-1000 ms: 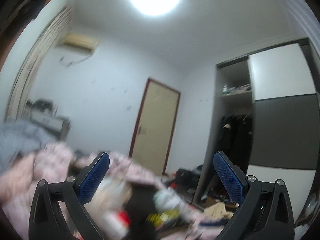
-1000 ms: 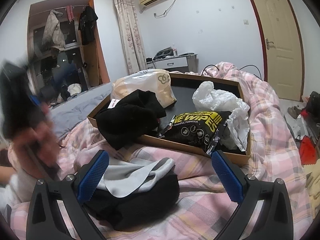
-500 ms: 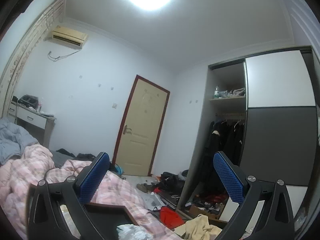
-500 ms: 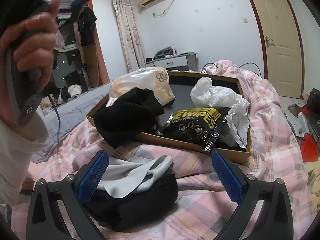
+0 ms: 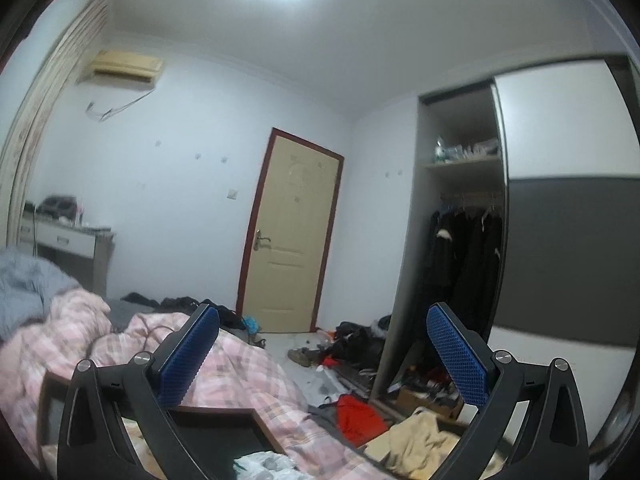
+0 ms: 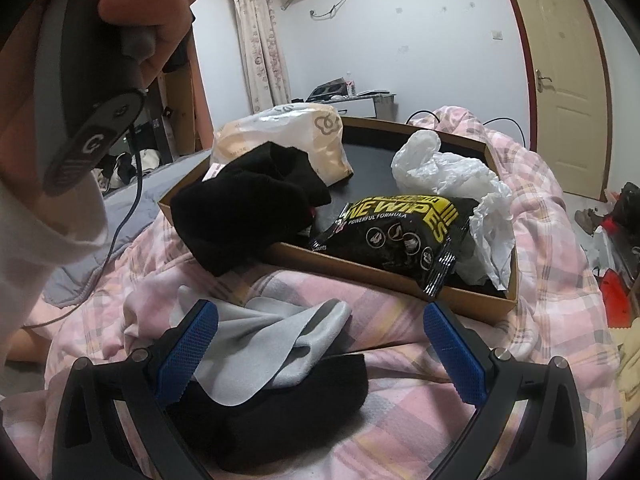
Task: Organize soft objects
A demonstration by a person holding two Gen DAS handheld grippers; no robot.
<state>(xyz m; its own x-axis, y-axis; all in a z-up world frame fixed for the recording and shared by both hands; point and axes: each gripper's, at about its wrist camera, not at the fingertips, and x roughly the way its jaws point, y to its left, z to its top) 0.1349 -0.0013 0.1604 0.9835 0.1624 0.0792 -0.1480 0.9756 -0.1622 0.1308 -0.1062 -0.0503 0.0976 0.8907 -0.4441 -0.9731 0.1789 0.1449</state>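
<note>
A crumpled pale grey cloth point(image 6: 276, 340) lies on a black folded garment point(image 6: 280, 408) directly between and just ahead of my right jaws point(image 6: 320, 354), which stand spread wide and grasp nothing. Both soft pieces rest on the pink plaid quilt point(image 6: 540, 320) of the bed, outside the shallow brown cardboard tray point(image 6: 472, 300) that sits just beyond them. Another black cloth bundle point(image 6: 244, 216) hangs over the tray's near left rim, half in and half out. Inside, farther from my jaws, lie a black-and-yellow wipes packet point(image 6: 400, 236), a crumpled white plastic bag point(image 6: 456, 184) to its right and a beige plastic pack point(image 6: 296, 140) at the far left.

My left jaws point(image 5: 320, 356) are raised well clear of the work, also spread and empty, aimed across the room at a cream door point(image 5: 292, 240) and an open wardrobe point(image 5: 468, 240); only a corner of the tray point(image 5: 224, 416) and the quilt point(image 5: 248, 364) show beneath them. My left hand point(image 6: 132, 4) shows at the upper left of the right view, gripping its handle.

By my judgement the sorting is partly done: several items are in the tray, while the grey cloth and black garment remain to be picked up, and the draped bundle to be tucked in.
</note>
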